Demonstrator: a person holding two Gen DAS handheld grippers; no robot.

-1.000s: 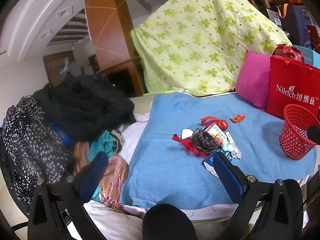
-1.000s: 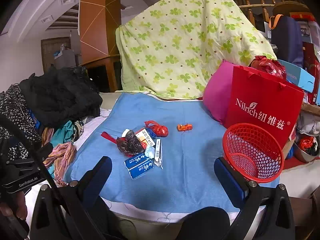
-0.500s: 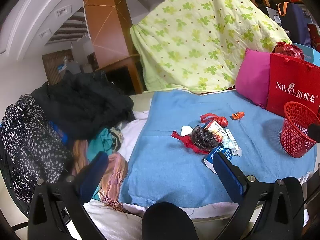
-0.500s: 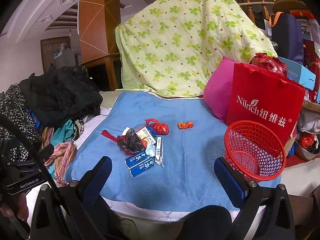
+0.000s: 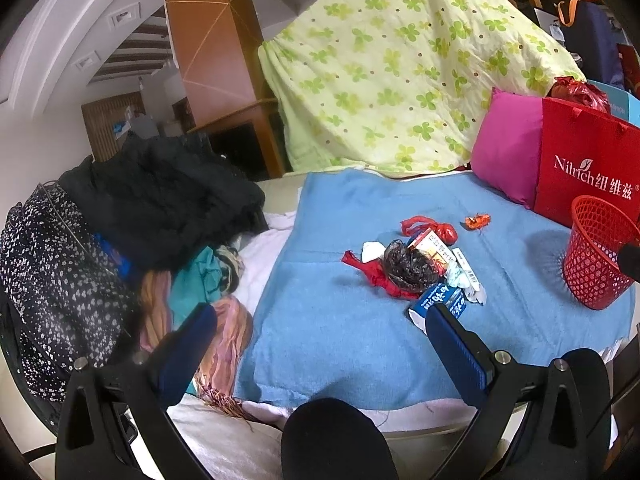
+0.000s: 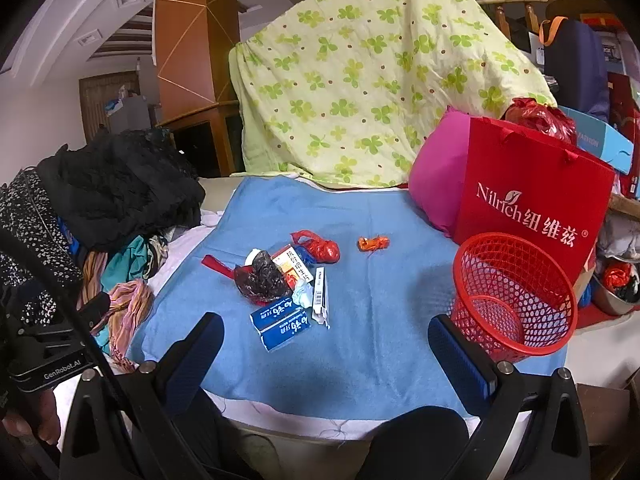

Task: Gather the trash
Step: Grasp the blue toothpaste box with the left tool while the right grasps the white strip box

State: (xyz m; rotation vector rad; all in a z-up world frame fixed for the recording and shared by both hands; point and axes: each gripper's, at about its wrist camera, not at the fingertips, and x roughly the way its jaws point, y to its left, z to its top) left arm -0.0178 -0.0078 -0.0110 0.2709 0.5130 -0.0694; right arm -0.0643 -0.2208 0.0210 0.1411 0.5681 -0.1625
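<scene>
Left wrist view, left tool (image 5: 320, 344) spread wide, empty, right tool (image 6: 326, 350) likewise, above blue towel (image 6: 360, 344)

Blue towel (image 6: 360, 340): matt, napped cloth. Red basket (image 6: 516, 296): glossy plastic mesh. Red gift bag (image 6: 532, 200) at 3 o'clock: smooth paper. Dark bag (image 6: 260, 280): crinkled glossy film.

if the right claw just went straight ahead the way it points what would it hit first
Probably the blue box, the nearest piece of the trash pile on the blue blanket. It lies just left of the midline between the open right claw fingers. Depth is hard to judge in this fisheye view, so the claw might meet bare blanket first.
</scene>
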